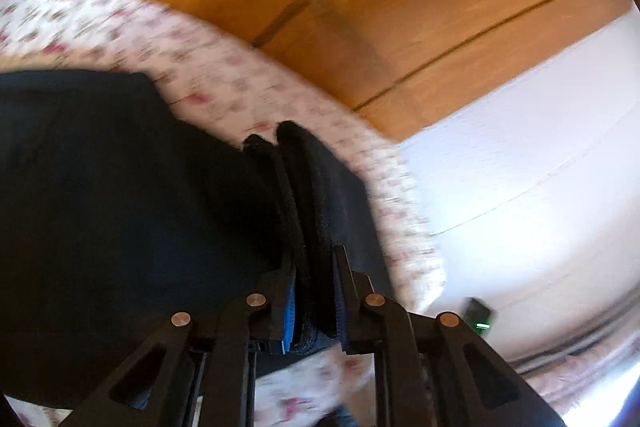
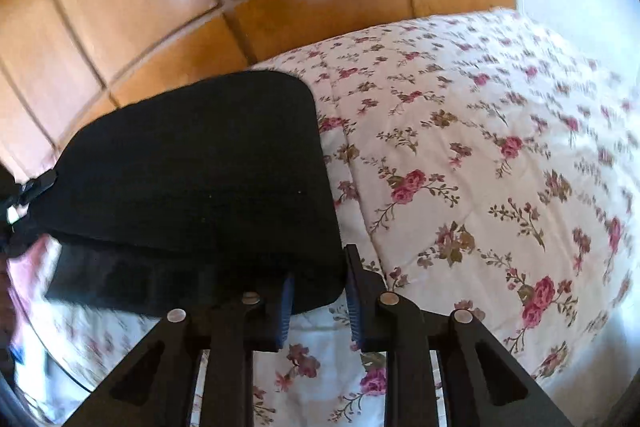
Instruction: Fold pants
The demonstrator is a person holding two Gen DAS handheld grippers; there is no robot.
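The black pants [image 1: 100, 207] lie on a floral bedspread [image 1: 224, 87] and fill the left of the left wrist view. My left gripper [image 1: 314, 291] is shut on a thick folded edge of the pants, which bulges up between the fingers. In the right wrist view the pants [image 2: 192, 179] lie folded on the bedspread [image 2: 480, 167]. My right gripper [image 2: 318, 307] is shut on the near right corner of the pants, the cloth pinched between the blue pads [image 2: 286, 311].
Orange tiled floor [image 2: 140, 19] lies beyond the bed's edge. A white wall [image 1: 540, 187] stands at the right in the left wrist view, with a small dark device [image 1: 478, 315] showing a green light. The other gripper [image 2: 24, 191] shows at the far left.
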